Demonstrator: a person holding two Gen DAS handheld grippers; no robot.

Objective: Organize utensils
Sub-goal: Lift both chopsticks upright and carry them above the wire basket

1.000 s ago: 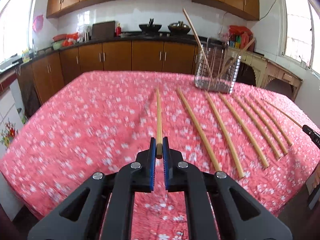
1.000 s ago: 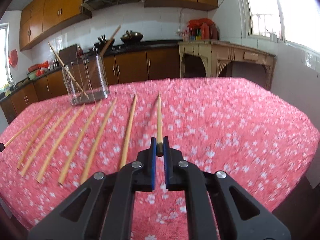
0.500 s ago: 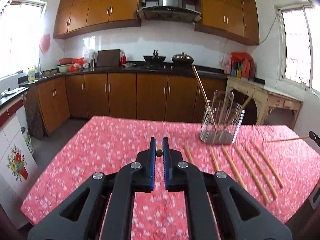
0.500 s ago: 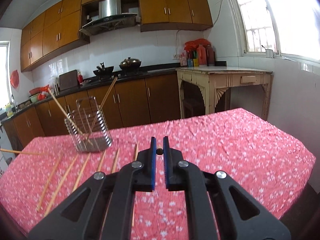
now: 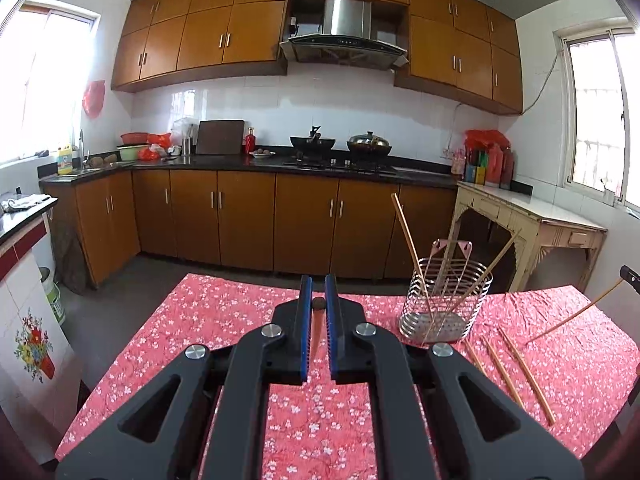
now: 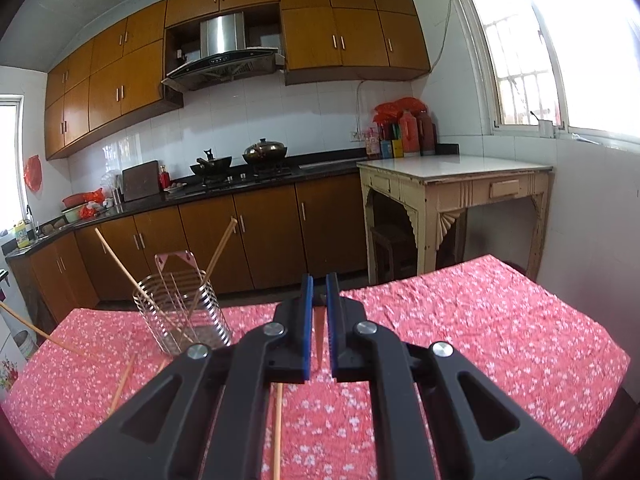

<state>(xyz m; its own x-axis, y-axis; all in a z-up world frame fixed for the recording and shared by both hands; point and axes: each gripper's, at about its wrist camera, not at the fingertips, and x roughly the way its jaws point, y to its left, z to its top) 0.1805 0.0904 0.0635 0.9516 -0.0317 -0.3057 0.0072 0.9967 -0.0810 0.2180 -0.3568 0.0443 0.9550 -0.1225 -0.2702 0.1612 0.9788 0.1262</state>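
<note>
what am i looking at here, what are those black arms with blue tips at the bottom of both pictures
They are hand-held grabbing devices, one in each of a person's hands, each with a camera looking along its two fingers. One picture comes from the left tool, the other from the right tool. Each tool is shut on one wooden chopstick, seen end-on between the blue pads; the right one holds another chopstick. Below is a table under a red flowered cloth with a wire utensil holder that already contains two chopsticks. More loose chopsticks lie on the cloth.
</note>
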